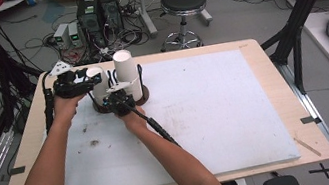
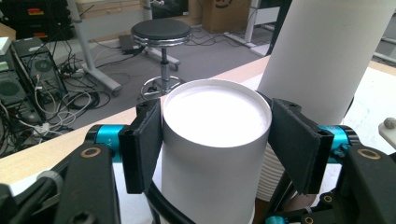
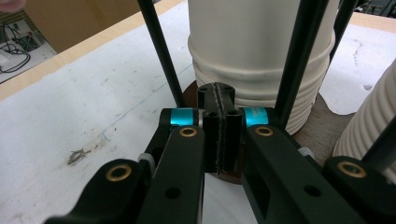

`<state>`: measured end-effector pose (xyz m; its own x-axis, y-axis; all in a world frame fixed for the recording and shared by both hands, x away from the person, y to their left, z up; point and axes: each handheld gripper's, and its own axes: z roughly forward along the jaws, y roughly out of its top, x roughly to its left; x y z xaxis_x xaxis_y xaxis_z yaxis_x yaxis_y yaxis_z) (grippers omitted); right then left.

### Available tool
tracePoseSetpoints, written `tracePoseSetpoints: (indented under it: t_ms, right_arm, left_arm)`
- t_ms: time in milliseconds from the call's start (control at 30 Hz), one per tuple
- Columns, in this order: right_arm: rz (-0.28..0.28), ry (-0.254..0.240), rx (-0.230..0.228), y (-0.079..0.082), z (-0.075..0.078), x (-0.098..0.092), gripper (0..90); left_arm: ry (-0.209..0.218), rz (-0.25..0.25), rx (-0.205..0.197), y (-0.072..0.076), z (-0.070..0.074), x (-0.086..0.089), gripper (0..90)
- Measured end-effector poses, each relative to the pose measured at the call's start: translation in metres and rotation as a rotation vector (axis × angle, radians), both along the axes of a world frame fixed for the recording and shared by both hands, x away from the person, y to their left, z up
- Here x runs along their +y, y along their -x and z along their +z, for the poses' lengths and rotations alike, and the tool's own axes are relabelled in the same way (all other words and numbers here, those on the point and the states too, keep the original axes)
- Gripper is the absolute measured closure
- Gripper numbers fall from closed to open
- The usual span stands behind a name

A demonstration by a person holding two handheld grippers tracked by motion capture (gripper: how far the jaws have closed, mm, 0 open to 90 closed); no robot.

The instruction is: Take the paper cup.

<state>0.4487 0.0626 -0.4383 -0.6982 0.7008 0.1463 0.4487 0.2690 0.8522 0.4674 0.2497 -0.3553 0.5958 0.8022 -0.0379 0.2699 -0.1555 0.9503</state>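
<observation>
White cup stack (image 2: 212,140) gripped by left tongs (image 2: 215,144), right tongs (image 3: 218,135) clenched low by holder base (image 3: 322,128).

Cup stacks (image 2: 212,154) matt white paper (ribbed rims); base (image 3: 322,128) brown wood.

**Cut-off and covered parts beside the dark base**

The taller cup stack (image 2: 327,56) is being cropped above the dark base (image 3: 322,128); the shorter stack's (image 2: 212,154) foot is being hidden by the left gripper (image 2: 215,140).
</observation>
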Motion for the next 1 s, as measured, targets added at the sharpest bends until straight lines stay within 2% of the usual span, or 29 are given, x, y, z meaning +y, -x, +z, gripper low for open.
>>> tracePoseSetpoints:
  t_ms: [267, 367, 400, 433, 500, 533, 567, 600, 633, 700, 867, 1000]
  right_arm:
    - [0.0, 0.008, -0.004, 0.0, -0.001, 0.001, 90.0]
    - [0.004, 0.012, -0.002, 0.0, -0.002, 0.001, 90.0]
    - [-0.004, 0.014, -0.002, 0.0, -0.002, 0.001, 90.0]
    - [-0.001, 0.016, 0.005, -0.001, -0.003, 0.001, 90.0]
    - [0.002, 0.021, 0.013, -0.001, -0.005, 0.001, 90.0]
    - [-0.002, 0.031, 0.02, -0.001, -0.006, 0.002, 90.0]
    - [-0.001, 0.028, 0.018, -0.001, -0.006, 0.002, 89.9]
    - [0.003, 0.026, 0.02, -0.002, -0.006, 0.001, 89.9]
    - [0.003, 0.026, 0.02, -0.002, -0.006, 0.001, 89.9]
    - [0.006, 0.028, 0.019, -0.002, -0.006, 0.001, 89.8]
    - [0.009, 0.024, 0.02, -0.002, -0.006, 0.001, 89.8]
    - [0.017, 0.006, 0.007, -0.001, -0.002, 0.001, 89.9]
  left_arm:
    - [0.044, 0.013, -0.027, 0.004, 0.009, 0.004, 37.7]
    - [0.067, 0.01, -0.05, 0.005, 0.02, 0.004, 38.9]
    - [0.065, -0.004, -0.076, 0.008, 0.022, 0.005, 80.3]
    - [0.048, 0.031, -0.133, 0.012, 0.025, 0.005, 77.3]
    - [0.059, 0.035, -0.121, 0.011, 0.029, 0.006, 76.2]
    - [0.047, 0.051, -0.115, 0.011, 0.029, 0.005, 59.3]
    - [0.048, 0.064, -0.096, 0.009, 0.027, 0.006, 47.8]
    - [0.064, 0.075, -0.071, 0.008, 0.025, 0.006, 40.2]
    - [0.074, 0.076, -0.054, 0.006, 0.023, 0.006, 40.2]
    - [0.079, 0.074, -0.043, 0.005, 0.019, 0.005, 31.3]
    - [0.092, 0.037, -0.03, 0.001, 0.015, -0.001, 27.7]
    - [0.072, 0.014, -0.009, -0.003, 0.012, -0.007, 24.7]
